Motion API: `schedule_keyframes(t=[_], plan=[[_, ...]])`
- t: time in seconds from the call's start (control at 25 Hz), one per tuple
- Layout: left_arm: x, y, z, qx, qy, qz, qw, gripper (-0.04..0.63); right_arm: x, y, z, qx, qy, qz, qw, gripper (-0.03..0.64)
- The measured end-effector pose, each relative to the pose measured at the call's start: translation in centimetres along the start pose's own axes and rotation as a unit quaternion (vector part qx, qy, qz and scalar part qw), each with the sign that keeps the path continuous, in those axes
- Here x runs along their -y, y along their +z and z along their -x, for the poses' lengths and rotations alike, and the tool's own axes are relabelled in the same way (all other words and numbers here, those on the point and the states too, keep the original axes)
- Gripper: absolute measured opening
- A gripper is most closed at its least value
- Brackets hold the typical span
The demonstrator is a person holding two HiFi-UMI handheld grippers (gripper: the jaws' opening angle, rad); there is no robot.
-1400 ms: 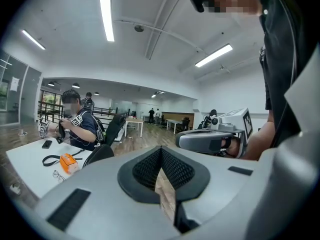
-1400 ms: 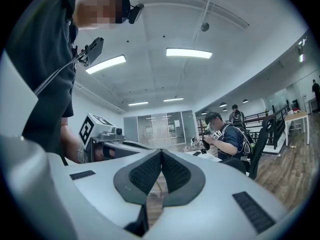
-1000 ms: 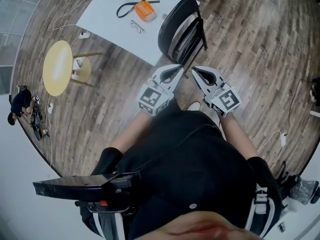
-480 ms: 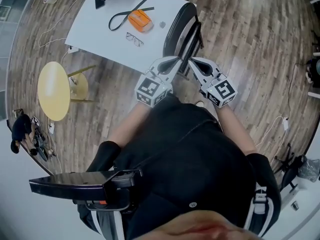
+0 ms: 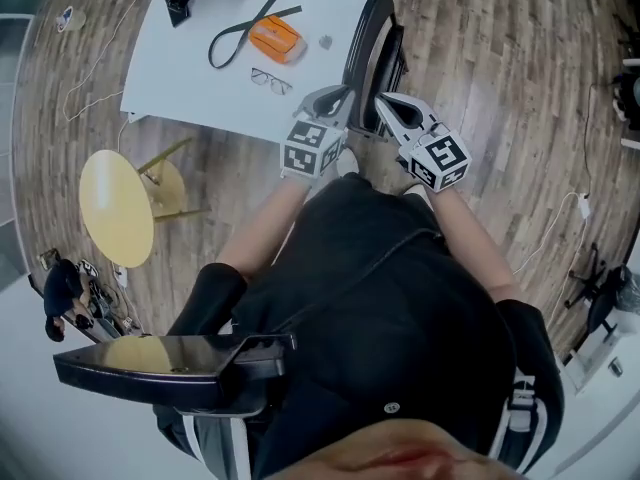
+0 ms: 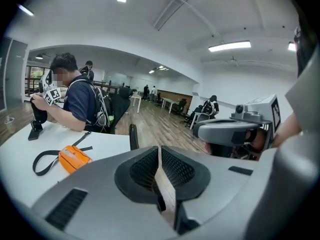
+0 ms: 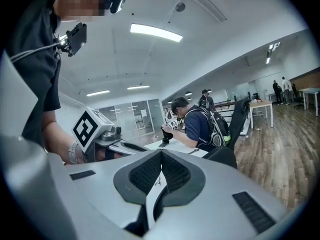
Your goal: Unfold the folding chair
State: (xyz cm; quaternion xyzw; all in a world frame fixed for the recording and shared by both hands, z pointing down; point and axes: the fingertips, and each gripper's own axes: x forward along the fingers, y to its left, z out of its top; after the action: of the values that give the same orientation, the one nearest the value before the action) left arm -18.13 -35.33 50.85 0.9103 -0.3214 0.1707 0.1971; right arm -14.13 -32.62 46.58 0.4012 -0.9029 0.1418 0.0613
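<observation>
The folded black chair [image 5: 370,43] stands on edge against the right end of the white table [image 5: 190,88]. My left gripper [image 5: 340,96] is shut and empty, its tips just short of the chair's near edge. My right gripper [image 5: 384,103] is also shut and empty, close beside the left one at the chair's lower frame. In the left gripper view the shut jaws [image 6: 159,150] point past the chair's thin black edge [image 6: 133,136], with the right gripper [image 6: 232,129] alongside. In the right gripper view the shut jaws [image 7: 161,155] face the chair's black back [image 7: 225,156] and the left gripper [image 7: 95,129].
On the table lie an orange case [image 5: 275,38], a black strap [image 5: 240,30] and glasses [image 5: 266,78]. A person [image 6: 77,101] sits at its far side. A yellow round stool [image 5: 120,208] stands to the left. Cables run over the wooden floor [image 5: 500,78].
Both grippers have moved forward, up the head view, and closer to the folded chair. The jaws stayed shut.
</observation>
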Motion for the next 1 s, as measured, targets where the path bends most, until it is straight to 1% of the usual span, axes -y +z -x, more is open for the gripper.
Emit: schedule_keyframes(t=[0.12, 0.28, 0.44, 0.64, 0.76, 1.0], plan=[[-1.6, -1.2, -1.1, -0.024, 0.009, 0.004, 0.9997, 0.006, 0.5, -1.2, -1.6, -0.013, -0.018, -0.002, 1.0, 0.009], [-3.1, -3.0, -2.4, -0.058, 0.032, 0.014, 0.9977, 0.015, 0.7, -2.7, -2.3, -0.031, -0.04, -0.009, 0.999, 0.009], [-3.8, -4.4, -3.7, -0.092, 0.031, 0.038, 0.9946, 0.123, 1.5, -3.4, -2.3, -0.044, -0.063, -0.022, 0.997, 0.008], [-4.3, -5.9, -5.5, -0.121, 0.022, 0.055, 0.9909, 0.188, 2.1, -3.9, -1.7, -0.048, -0.078, -0.032, 0.995, 0.009], [-4.6, -6.9, -6.8, -0.137, 0.021, 0.06, 0.9885, 0.199, 2.6, -4.2, -1.1, -0.051, -0.088, -0.037, 0.994, 0.009], [-5.4, -8.3, -8.7, -0.159, 0.036, 0.063, 0.9846, 0.199, 3.5, -4.5, 0.8, -0.051, -0.112, -0.044, 0.991, 0.009]])
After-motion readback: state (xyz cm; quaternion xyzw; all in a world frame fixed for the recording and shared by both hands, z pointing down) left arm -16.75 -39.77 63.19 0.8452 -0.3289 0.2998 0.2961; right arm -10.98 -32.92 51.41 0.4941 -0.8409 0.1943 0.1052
